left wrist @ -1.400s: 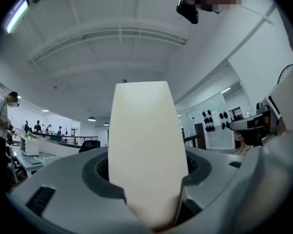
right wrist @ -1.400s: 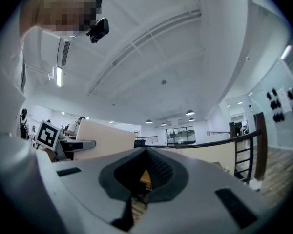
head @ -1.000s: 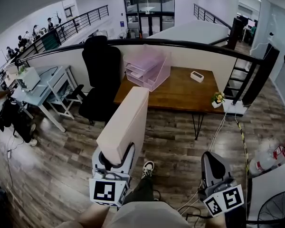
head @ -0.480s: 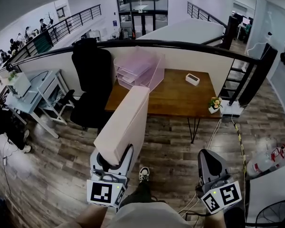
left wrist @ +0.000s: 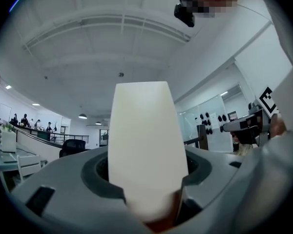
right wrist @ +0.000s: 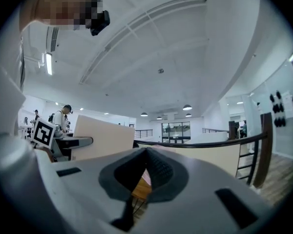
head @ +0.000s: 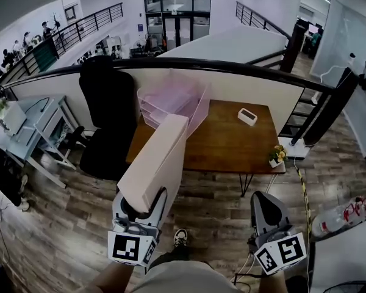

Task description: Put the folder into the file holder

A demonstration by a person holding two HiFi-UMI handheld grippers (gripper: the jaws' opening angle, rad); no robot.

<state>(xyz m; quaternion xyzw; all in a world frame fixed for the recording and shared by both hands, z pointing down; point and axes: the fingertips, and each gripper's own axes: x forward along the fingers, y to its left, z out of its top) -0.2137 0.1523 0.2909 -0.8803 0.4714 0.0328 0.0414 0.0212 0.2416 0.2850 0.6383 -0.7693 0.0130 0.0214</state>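
Observation:
A thick cream folder [head: 155, 163] stands tilted up and away from me, with my left gripper [head: 140, 207] shut on its lower end. In the left gripper view the folder [left wrist: 146, 145] fills the middle, clamped between the jaws. The pink see-through file holder [head: 174, 99] sits on the far left part of a wooden table [head: 232, 145], well beyond the folder's top edge. My right gripper [head: 265, 205] hangs low at the right, away from the table, with its jaws together and nothing in them; its dark pads [right wrist: 158, 167] meet at the tip.
A black office chair [head: 107, 115] stands left of the table. A white box [head: 247, 116] and a small potted plant [head: 276, 156] sit on the table. A low wall with a black rail [head: 250, 78] runs behind it. Cables [head: 302, 182] trail on the wooden floor at the right.
The table and file holder have come nearer and slid left in the head view. The folder stays clamped in the left gripper; the right gripper keeps its place.

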